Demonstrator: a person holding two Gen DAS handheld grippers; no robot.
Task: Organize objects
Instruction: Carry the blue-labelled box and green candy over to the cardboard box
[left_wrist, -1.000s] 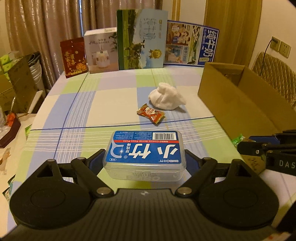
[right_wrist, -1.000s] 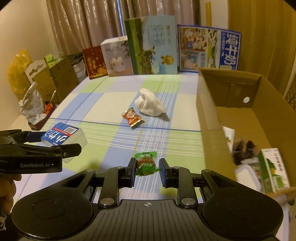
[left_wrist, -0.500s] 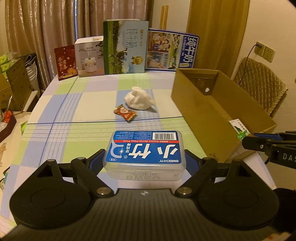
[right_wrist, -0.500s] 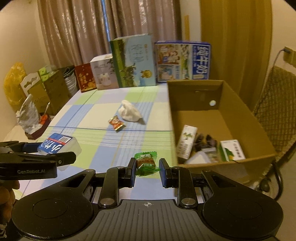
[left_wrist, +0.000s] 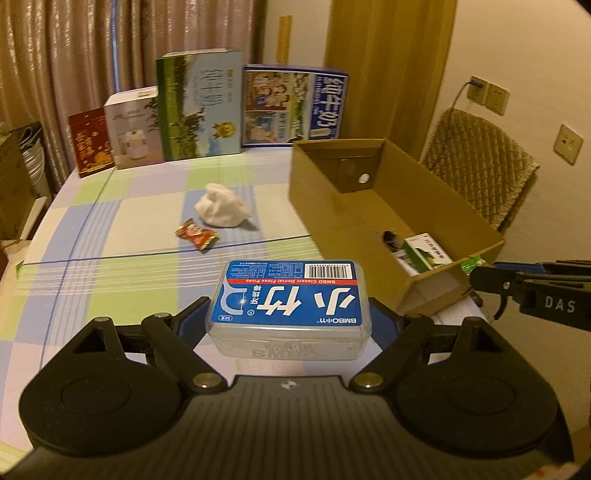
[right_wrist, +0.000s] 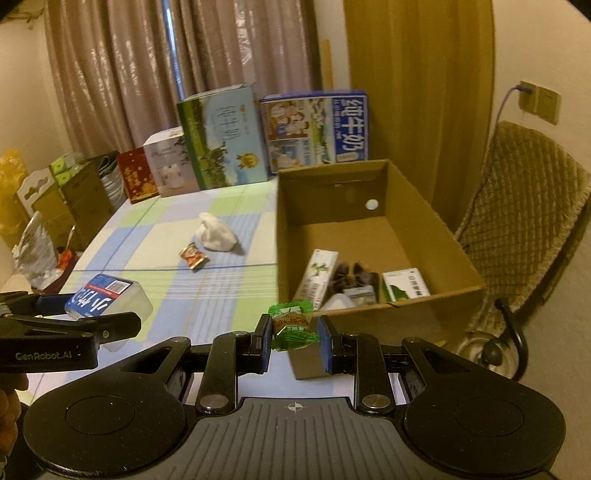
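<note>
- Two grippers are holding one item each above the near end of the checked tablecloth.
- Left gripper is clamping a clear floss pick box with a blue label between its fingers, which are spread wide to take the box's full width; the box is sitting level, barcode at its far edge.
- Right gripper is pinching a green candy between narrowly set fingers; the wrapper's twisted ends are sticking out above and below the pads.
- The green candy is hanging just in front of the near wall of the open cardboard box, which is standing at the right side of the table.
- Inside the cardboard box, small cartons and some dark items are lying against the near wall.
- A red candy is lying on the cloth, just beside a crumpled white tissue, both well apart from either gripper.
- Several printed cartons are standing upright along the table's far edge, in front of curtains.
- A wicker chair is standing to the right of the cardboard box.
</note>
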